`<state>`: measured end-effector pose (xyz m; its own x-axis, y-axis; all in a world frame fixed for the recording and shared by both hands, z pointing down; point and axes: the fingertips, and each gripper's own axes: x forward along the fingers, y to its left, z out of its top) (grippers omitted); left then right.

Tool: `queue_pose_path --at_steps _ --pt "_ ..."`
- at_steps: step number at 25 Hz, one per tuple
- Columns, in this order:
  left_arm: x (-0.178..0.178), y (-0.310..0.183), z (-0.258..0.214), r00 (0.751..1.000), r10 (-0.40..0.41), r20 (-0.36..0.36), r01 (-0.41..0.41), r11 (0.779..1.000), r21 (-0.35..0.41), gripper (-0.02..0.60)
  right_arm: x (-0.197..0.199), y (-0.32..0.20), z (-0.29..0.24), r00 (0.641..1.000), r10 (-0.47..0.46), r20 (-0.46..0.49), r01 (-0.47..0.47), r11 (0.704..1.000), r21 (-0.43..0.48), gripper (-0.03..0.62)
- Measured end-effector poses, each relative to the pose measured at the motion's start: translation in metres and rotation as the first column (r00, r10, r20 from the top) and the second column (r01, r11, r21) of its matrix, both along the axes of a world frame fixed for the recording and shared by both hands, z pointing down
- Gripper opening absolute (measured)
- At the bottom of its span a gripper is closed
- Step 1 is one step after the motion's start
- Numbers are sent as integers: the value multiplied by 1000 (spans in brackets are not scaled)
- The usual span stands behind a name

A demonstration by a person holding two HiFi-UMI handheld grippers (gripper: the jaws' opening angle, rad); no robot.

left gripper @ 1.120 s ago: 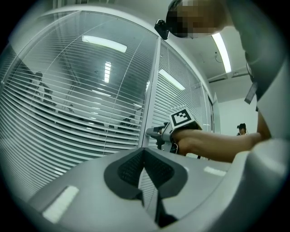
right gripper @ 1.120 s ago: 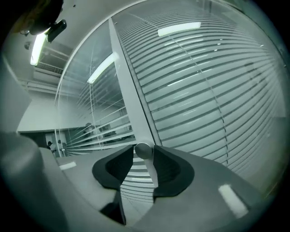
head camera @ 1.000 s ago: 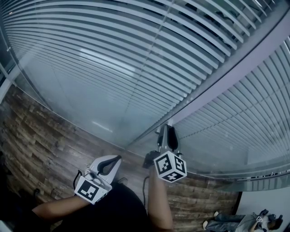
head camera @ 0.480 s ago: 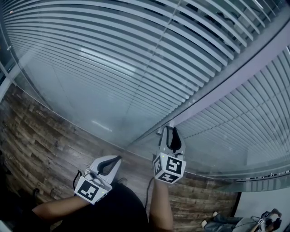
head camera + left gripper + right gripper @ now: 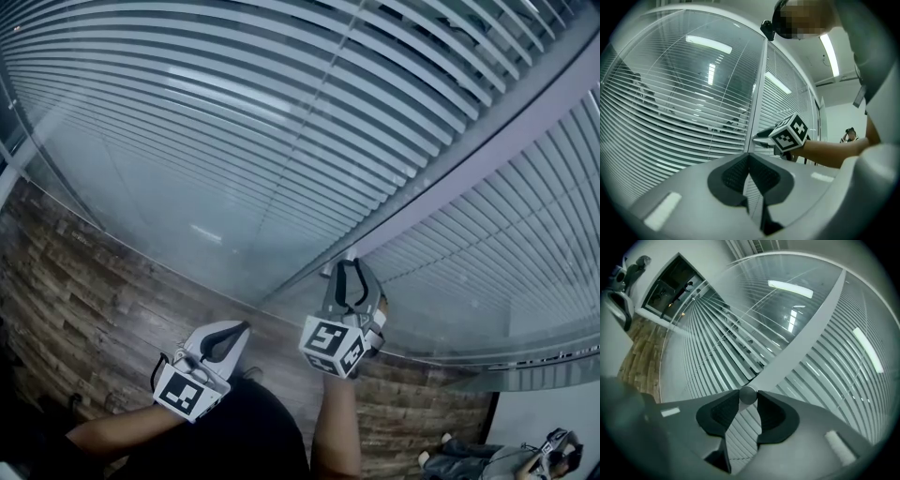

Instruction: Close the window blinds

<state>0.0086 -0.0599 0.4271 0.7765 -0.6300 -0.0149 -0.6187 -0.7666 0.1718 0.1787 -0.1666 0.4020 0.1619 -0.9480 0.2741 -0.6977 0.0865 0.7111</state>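
Note:
The window blinds [image 5: 234, 103] hang as grey horizontal slats behind glass, on both sides of a pale upright frame post [image 5: 450, 178]. My right gripper [image 5: 352, 266] reaches to that post and is shut on a small round grey knob [image 5: 748, 394], which sits pinched between its two fingertips. The same gripper [image 5: 758, 138] shows in the left gripper view with its marker cube [image 5: 790, 132] beside the post. My left gripper [image 5: 232, 331] hangs lower and to the left, away from the glass, its jaws closed together on nothing. Gaps still show between the slats [image 5: 722, 348].
Dark wooden flooring [image 5: 84, 281] runs along the foot of the glass wall. A person [image 5: 553, 450] stands far off at the lower right. The right gripper view shows a dark doorway [image 5: 670, 291] and a chair [image 5: 619, 305] at the far left.
My right gripper has rolled about its own axis while staying on the knob, so its marker cube now shows a different face. The left gripper has not moved.

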Motion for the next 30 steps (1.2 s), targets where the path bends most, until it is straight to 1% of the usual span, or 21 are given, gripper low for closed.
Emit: queue_pose_path --at_steps 2,4,6,7,8,9,10,11,12,13,14,15,17,19,21,23,24,25,26,27,30 --pt "1 0 0 1000 2 2 -2 1000 0 -2 1 0 0 1000 -3 26 3 1000 7 127" --pt "2 2 0 1000 2 2 -2 1000 1 -2 2 1 0 996 -9 88 7 1000 23 130" --pt "0 3 0 1000 -1 -1 1 1000 2 -2 2 3 -1 979 -22 205 12 999 47 132" --pt "-1 3 1 1000 -4 -2 4 1000 2 -2 2 4 -1 959 -26 281 9 998 62 132" --pt "-3 2 1 1000 -7 -3 7 1000 3 -2 3 5 -2 932 -30 362 1 997 79 132" --pt "-4 2 1 1000 -9 -2 9 1000 5 -2 4 6 -3 894 -33 447 -12 995 97 138" --pt "-4 2 1 1000 -11 -1 11 1000 7 -2 6 7 -4 841 -38 540 -28 993 114 150" --pt "-4 2 1 1000 -13 0 13 1000 8 -2 8 8 -5 769 -47 637 -45 991 128 160" --pt "-4 3 1 1000 -13 0 13 1000 7 -2 9 9 -5 683 -59 728 -62 988 138 174" --pt "-4 4 1 1000 -12 2 12 1000 5 -2 10 10 -4 601 -68 796 -80 986 144 184" --pt "-3 5 1 1000 -9 4 9 1000 4 -2 10 10 -4 541 -72 838 -100 984 149 183" --pt "-2 5 2 1000 -5 6 5 1000 4 -2 11 9 -4 503 -72 861 -121 981 153 183" --pt "-1 5 1 1000 -1 7 1 1000 7 -2 13 8 -3 453 -71 889 -160 974 159 163" --pt "-1 5 0 1000 -6 7 6 1000 6 -2 15 7 -4 416 -72 907 -187 969 163 143" --pt "-3 4 0 1000 -13 6 13 1000 1 -2 17 6 -5 390 -78 918 -197 966 166 137" --pt "-4 3 -1 1000 -17 5 17 1000 3 -2 17 6 -6 382 -87 920 -195 966 172 132" --pt "-4 3 -1 1000 -20 5 20 1000 5 -2 16 6 -6 390 -89 916 -191 966 175 130" --pt "-5 3 -2 1000 -22 6 21 1000 7 -2 15 5 -7 411 -86 908 -185 967 176 129" --pt "-5 3 -2 1000 -22 7 22 1000 8 -2 14 5 -7 448 -79 890 -177 969 175 129" --pt "-5 3 -1 1000 -22 9 22 1000 8 -2 13 6 -7 501 -70 863 -164 971 174 127" --pt "-5 3 1 1000 -22 12 22 1000 -2 -2 11 6 -6 680 -44 732 -117 979 167 127"
